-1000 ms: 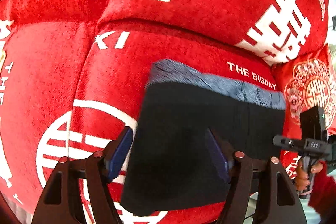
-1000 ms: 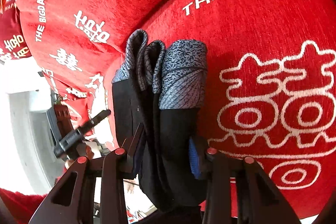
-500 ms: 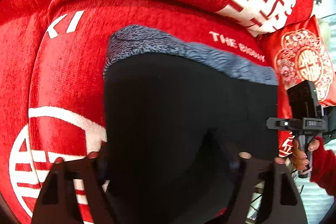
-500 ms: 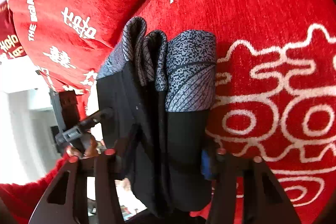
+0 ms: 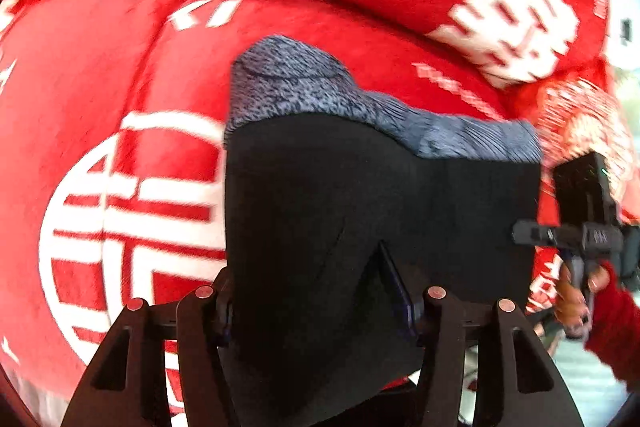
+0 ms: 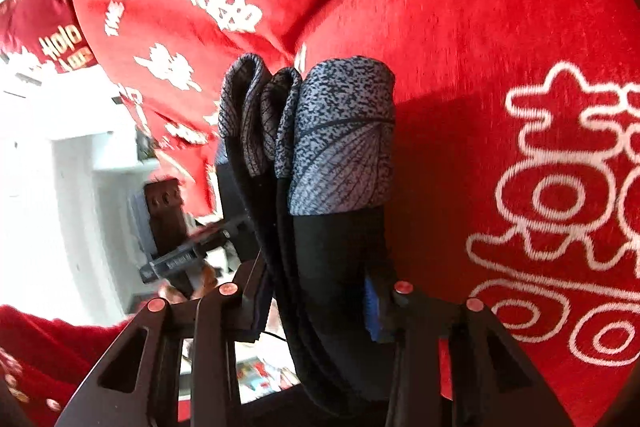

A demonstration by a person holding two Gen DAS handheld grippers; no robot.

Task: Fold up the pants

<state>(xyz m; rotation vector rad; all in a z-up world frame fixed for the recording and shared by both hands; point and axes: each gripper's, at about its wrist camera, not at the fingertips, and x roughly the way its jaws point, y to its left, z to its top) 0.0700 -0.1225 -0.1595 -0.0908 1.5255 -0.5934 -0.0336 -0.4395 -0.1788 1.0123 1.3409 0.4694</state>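
Basically the red sofa cover [image 5: 100, 75] fills both frames, nothing blocking; folded pants [image 5: 360, 211] sit centre frame in the left view, seen edge-on as stacked layers in the right view; risk, as I judge it: layers slide apart or the grey waistband [image 6: 340, 147] edge flops open if either grip slackens; left gripper [image 5: 320, 291] jaws clamped on the pants' lower edge, right gripper [image 6: 316, 291] pinching the stack; small cushion [image 5: 584, 123] right edge.
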